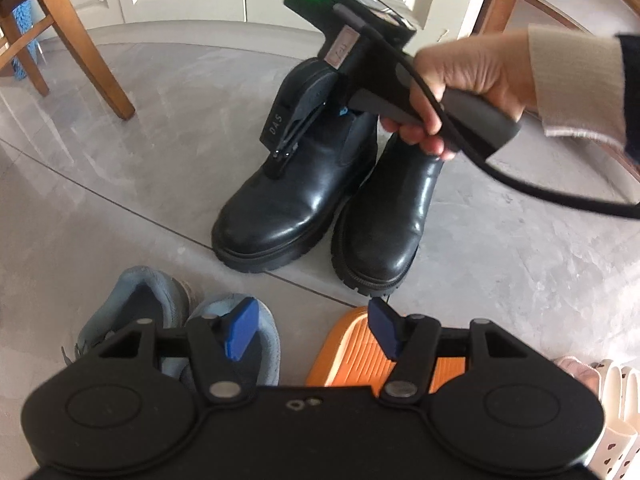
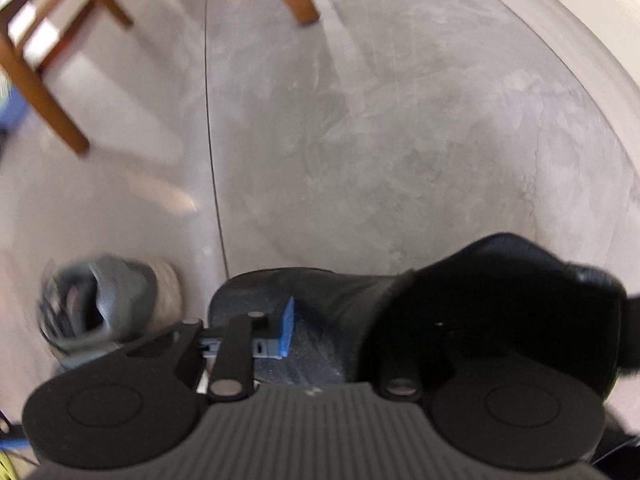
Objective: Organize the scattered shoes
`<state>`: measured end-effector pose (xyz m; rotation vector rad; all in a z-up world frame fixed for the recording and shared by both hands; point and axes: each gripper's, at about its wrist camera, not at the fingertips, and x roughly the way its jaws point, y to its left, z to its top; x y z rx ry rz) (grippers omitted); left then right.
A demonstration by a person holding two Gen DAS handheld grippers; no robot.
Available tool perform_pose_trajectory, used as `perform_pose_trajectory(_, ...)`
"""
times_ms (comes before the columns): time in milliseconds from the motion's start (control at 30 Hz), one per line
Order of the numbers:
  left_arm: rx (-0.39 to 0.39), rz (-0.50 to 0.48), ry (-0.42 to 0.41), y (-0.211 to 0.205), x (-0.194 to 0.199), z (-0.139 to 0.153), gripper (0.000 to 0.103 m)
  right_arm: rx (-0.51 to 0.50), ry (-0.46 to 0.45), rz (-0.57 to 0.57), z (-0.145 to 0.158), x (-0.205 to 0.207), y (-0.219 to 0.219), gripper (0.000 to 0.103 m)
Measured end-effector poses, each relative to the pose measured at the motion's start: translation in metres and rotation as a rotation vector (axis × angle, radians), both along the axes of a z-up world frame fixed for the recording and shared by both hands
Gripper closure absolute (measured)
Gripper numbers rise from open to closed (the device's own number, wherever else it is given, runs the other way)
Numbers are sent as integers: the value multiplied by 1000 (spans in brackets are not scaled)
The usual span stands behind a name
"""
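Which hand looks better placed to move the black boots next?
The right gripper: its jaws are already closed on the collar of one black boot. The left gripper hangs open above the sneaker and orange slipper, holding nothing.

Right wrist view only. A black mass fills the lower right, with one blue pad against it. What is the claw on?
Observer: A black boot. The right claw is closed on the front edge of its shaft.
Operator: Where's its mate?
Observer: The second boot stands right beside it, with the toes pointing the same way.
Operator: Left claw?
Observer: The left claw is open and holds nothing. It hangs over a blue sneaker and an orange slipper.
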<state>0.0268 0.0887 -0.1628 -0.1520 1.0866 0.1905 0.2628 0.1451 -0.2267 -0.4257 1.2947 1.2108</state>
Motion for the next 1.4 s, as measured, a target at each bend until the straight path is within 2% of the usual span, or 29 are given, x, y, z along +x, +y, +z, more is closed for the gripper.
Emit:
perform_pose_trajectory(133, 19, -4, 20, -1, -2, -3, 42, 72, 29, -52, 1, 0, -10, 87)
perform_pose_trajectory(267, 12, 2, 14, 0, -2, -1, 42, 141, 31, -83, 22, 9, -17, 92)
perform_pose_trajectory(400, 13, 6, -1, 2, -1, 1, 42, 164, 20, -72, 39, 18, -14, 94)
perform_pose_trajectory(467, 20, 9, -2, 2, 0, 1, 42, 160, 34, -80, 38, 18, -10, 94)
perform_pose_trajectory(567, 26, -2, 10, 1, 0, -1, 42, 151, -27, -78, 39, 11, 3, 93)
perform_pose_trajectory(633, 23, -9, 14, 1, -2, -4, 42, 116, -6, -93, 36, 16, 10, 93)
perform_pose_trajectory(667, 19, -6, 20, 3, -2, -5, 42, 97, -2, -76, 35, 17, 13, 89)
perform_pose_trajectory(700, 15, -2, 25, 4, -2, -7, 42, 79, -2, -46, 34, 17, 16, 88)
perform_pose_trajectory(733, 14, 1, 28, 5, -3, -8, 42, 43, -23, -23, 32, 15, 21, 76)
perform_pose_trajectory(767, 12, 4, 32, 7, -3, -10, 42, 5, -47, -12, 29, 13, 25, 52)
perform_pose_trajectory(867, 11, 11, 39, 11, -4, -11, 42, -100, -120, 99, 10, -2, 39, 52)
perform_pose_trajectory(933, 14, 19, 43, 16, -6, -11, 42, -97, -99, 107, -1, -6, 41, 58)
perform_pose_trajectory(967, 15, 25, 46, 18, -7, -12, 42, -91, -87, 100, -5, -6, 42, 75)
perform_pose_trajectory(1000, 16, 32, 48, 20, -8, -12, 42, -76, -73, 97, -9, -7, 42, 76)
perform_pose_trajectory(1100, 4, 49, 51, 27, -10, -16, 42, -41, -113, 150, -10, -16, 42, 80)
perform_pose_trajectory(1200, -9, 55, 57, 30, -9, -17, 42, -10, -99, 140, -8, -15, 36, 84)
perform_pose_trajectory(1300, -6, 32, 48, 27, -10, -15, 42, 70, -78, 131, -6, -21, 24, 93)
perform_pose_trajectory(1400, -2, 30, 49, 27, -12, -15, 42, 185, -52, 66, -4, -25, 14, 95)
